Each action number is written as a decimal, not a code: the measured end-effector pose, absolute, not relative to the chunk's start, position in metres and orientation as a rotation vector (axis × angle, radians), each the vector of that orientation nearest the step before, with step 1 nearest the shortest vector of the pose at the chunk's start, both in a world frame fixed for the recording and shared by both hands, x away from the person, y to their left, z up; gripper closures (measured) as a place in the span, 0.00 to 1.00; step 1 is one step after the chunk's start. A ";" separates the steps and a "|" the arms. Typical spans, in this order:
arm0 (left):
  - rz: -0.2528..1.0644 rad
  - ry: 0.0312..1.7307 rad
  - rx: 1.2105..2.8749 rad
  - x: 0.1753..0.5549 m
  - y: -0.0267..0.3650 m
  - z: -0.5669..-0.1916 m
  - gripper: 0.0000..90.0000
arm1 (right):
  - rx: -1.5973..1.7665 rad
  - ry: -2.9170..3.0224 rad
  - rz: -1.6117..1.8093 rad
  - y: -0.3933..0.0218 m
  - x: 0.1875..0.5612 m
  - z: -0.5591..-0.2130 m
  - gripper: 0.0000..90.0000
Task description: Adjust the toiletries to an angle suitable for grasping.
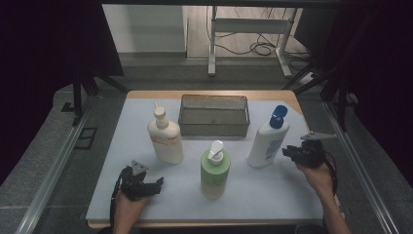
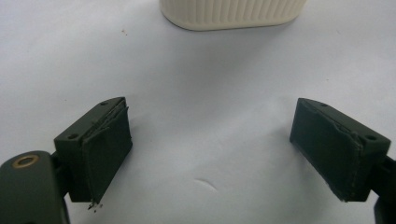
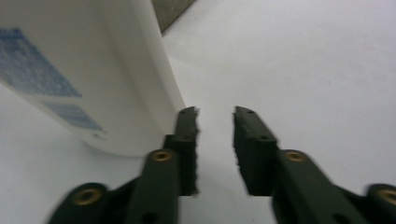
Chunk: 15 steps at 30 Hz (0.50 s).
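Observation:
Three bottles stand on the pale mat [image 1: 272, 190]: a cream pump bottle [image 1: 165, 139] at the left, a green pump bottle [image 1: 215, 173] in the middle front, and a white bottle with a blue cap [image 1: 268, 141] at the right. My left gripper [image 1: 158, 183] rests near the front left, open wide [image 2: 211, 105], with the cream bottle's base [image 2: 233, 11] ahead of it. My right gripper [image 1: 287, 152] sits just right of the white bottle [image 3: 93, 70]. Its jaws [image 3: 215, 112] stand a narrow gap apart with nothing between them, the left jaw close beside the bottle's side.
A dark wire-mesh basket [image 1: 214, 129] sits empty at the back middle of the mat, its corner [image 3: 170, 9] behind the white bottle. The table's wooden edge [image 1: 287, 93] runs behind it. Dark frame rails flank both sides.

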State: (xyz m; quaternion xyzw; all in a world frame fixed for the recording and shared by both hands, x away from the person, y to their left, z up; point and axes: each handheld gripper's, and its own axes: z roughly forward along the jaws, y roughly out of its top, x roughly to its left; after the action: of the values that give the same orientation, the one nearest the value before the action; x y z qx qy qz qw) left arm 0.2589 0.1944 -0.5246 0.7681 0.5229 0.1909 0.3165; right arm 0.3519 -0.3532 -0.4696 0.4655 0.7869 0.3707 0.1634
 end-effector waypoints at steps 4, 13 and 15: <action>0.503 1.376 2.025 0.259 0.195 -0.525 0.13 | 1.322 2.259 1.073 -0.351 0.360 -0.471 0.95; 0.503 1.376 2.024 0.259 0.194 -0.525 0.13 | 1.326 2.276 1.063 -0.340 0.385 -0.483 0.99; 0.503 1.376 2.024 0.259 0.194 -0.525 0.13 | 1.333 2.283 1.057 -0.337 0.389 -0.487 0.99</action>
State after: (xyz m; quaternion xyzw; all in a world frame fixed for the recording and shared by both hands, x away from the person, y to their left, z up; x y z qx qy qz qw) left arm 0.2589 0.1945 -0.5246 0.7685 0.5225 0.1911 0.3161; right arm 0.3889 -0.3373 -0.4869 0.4631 0.7932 0.3671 0.1468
